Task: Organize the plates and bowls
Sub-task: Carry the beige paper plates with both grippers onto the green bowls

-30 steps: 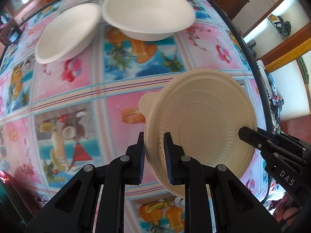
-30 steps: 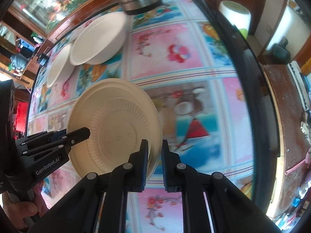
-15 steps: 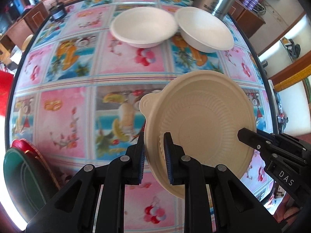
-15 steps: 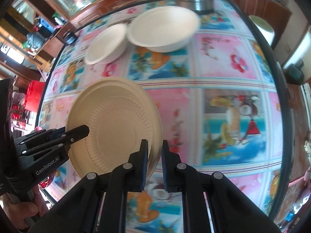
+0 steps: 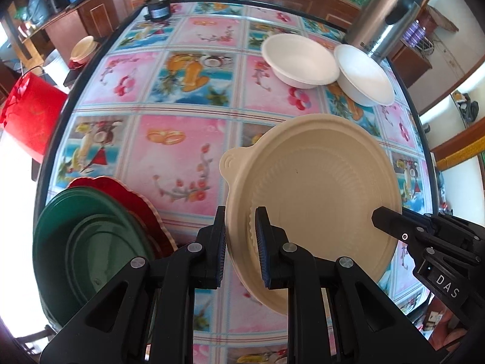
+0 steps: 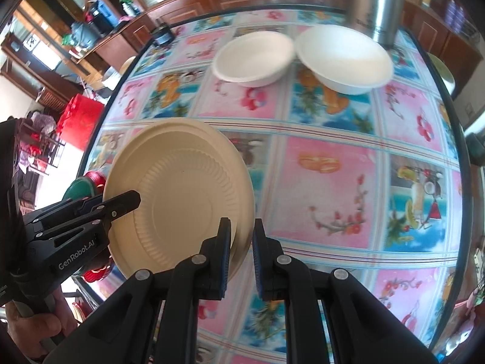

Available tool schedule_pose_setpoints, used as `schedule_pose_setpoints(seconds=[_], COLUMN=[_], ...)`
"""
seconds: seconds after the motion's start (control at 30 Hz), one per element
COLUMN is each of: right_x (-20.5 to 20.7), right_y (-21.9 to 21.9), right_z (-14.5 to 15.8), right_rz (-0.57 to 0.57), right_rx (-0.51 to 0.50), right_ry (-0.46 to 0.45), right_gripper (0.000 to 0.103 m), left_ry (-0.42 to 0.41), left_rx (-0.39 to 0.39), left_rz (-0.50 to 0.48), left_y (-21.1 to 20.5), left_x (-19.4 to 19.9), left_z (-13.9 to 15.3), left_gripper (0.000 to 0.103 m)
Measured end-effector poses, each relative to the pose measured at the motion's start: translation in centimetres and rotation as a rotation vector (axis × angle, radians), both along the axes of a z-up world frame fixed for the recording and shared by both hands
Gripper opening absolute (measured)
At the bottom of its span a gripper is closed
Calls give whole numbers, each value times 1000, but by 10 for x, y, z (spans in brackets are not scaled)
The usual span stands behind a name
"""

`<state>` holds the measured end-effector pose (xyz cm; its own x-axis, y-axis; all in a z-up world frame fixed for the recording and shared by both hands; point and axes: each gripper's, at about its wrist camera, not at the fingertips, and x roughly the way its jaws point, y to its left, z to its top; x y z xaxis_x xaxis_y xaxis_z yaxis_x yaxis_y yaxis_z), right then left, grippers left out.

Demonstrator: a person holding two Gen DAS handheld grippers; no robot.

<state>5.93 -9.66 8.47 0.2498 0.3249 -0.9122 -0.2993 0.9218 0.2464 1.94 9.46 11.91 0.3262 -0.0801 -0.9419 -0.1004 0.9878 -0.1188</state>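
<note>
Both grippers are clamped on one cream plate [image 5: 315,200]: my left gripper [image 5: 241,244] pinches its near rim and my right gripper [image 6: 239,250] pinches the opposite edge, so the plate hangs tilted above the flowered table [image 5: 169,151]. To my left a green plate [image 5: 88,242] lies on a red plate [image 5: 139,203] at the table's near edge. Two white bowls [image 5: 300,60] [image 5: 363,75] sit side by side at the far end, just in front of a steel flask [image 5: 385,18].
</note>
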Motion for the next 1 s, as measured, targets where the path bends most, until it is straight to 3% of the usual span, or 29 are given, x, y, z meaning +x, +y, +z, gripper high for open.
schedule_pose_setpoints(seconds=[0.47, 1.0], right_x=[-28, -55], right_y=[100, 182], right_z=[9, 6], right_rz=[162, 293], right_rx=[-8, -36], right_ry=[-22, -27], right_gripper=[15, 16], left_ry=[-24, -20], left_rx=[5, 14], left_rz=[147, 247], left_y=[100, 166], left_x=[-54, -97], left_z=[14, 14], left_gripper=[18, 18])
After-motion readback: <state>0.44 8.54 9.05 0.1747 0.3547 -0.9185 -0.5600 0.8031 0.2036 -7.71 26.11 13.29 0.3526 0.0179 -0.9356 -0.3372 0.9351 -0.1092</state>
